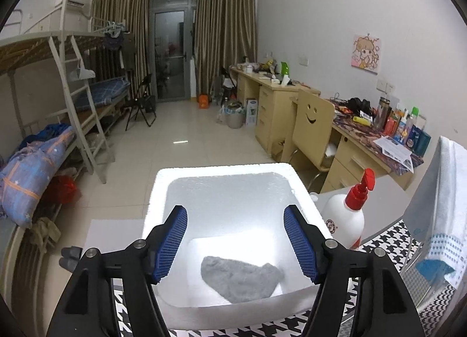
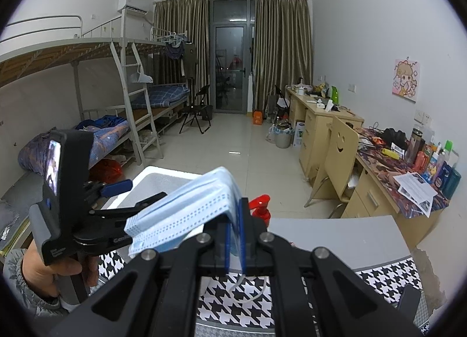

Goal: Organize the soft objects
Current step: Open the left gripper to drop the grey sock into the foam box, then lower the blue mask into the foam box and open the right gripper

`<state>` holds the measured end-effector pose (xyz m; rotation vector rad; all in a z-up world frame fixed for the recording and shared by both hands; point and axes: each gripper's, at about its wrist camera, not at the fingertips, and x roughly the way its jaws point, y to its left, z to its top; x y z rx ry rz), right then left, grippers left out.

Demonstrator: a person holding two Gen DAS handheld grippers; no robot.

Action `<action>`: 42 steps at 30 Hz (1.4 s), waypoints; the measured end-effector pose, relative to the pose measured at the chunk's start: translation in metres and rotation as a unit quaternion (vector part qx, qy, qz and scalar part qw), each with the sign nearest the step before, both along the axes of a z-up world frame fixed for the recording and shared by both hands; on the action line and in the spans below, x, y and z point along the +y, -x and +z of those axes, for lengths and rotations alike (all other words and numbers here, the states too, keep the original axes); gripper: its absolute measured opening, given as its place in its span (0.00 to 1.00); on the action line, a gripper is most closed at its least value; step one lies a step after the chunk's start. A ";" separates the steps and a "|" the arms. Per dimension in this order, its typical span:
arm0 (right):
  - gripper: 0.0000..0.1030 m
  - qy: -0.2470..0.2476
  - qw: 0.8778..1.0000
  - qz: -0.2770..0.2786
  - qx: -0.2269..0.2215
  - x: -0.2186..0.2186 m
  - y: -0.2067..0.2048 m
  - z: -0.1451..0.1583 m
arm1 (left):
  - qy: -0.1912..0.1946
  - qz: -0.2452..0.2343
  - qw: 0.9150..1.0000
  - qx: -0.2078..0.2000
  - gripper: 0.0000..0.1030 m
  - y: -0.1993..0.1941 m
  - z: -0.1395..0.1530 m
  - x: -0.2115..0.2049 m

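Cloth (image 1: 240, 280), grey and crumpled, lying loose on the floor of the white foam box (image 1: 221, 169), toward the near wall, touching neither pad.

Foam box: open-topped, standing on the houndstooth-patterned counter (image 1: 388, 237), seen also behind the mask in the right wrist view (image 2: 151, 182).

Left hand-held gripper (image 1: 236, 242): released, blue pads spread wide over the box, nothing between them, cloth directly below. Seen from the right wrist view as a black frame (image 2: 122, 205) held by a hand (image 2: 38, 272) in a grey sleeve.

Right hand-held gripper (image 2: 235, 237): clenched on a pale blue face mask (image 2: 186, 211), pads pinching its folded edge. Mask body drooping to the left of the pads, one white ear loop hanging below over the counter. Same mask visible at the right edge of the left wrist view (image 1: 443, 220).

White pump bottle (image 1: 347, 217) with a red pump, upright on the counter just beside the box's right wall; only its red top shows past the right gripper (image 2: 261, 205).
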<state>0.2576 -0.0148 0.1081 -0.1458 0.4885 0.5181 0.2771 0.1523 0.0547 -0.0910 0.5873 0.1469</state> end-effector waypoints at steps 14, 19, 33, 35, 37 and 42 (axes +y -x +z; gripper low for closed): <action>0.07 0.007 1.000 0.018 0.006 0.017 -0.007 -0.002 | -0.033 0.069 0.996 -0.044 0.98 0.033 0.016 0.017; 0.07 0.007 1.000 0.023 0.013 0.027 -0.011 -0.004 | -0.038 0.093 0.993 -0.055 0.99 0.049 0.020 0.028; 0.07 0.019 0.998 0.048 0.037 0.065 -0.020 -0.007 | -0.023 0.116 0.991 -0.062 0.99 0.076 0.014 0.045; 0.07 0.019 0.998 0.052 0.044 0.069 -0.022 -0.009 | -0.021 0.118 0.991 -0.060 0.99 0.078 0.012 0.048; 0.07 0.019 0.997 0.053 0.050 0.073 -0.025 -0.010 | -0.018 0.120 0.991 -0.060 0.99 0.081 0.011 0.050; 0.07 0.027 0.996 0.055 0.063 0.084 -0.034 -0.016 | -0.019 0.122 0.991 -0.057 0.99 0.085 0.007 0.052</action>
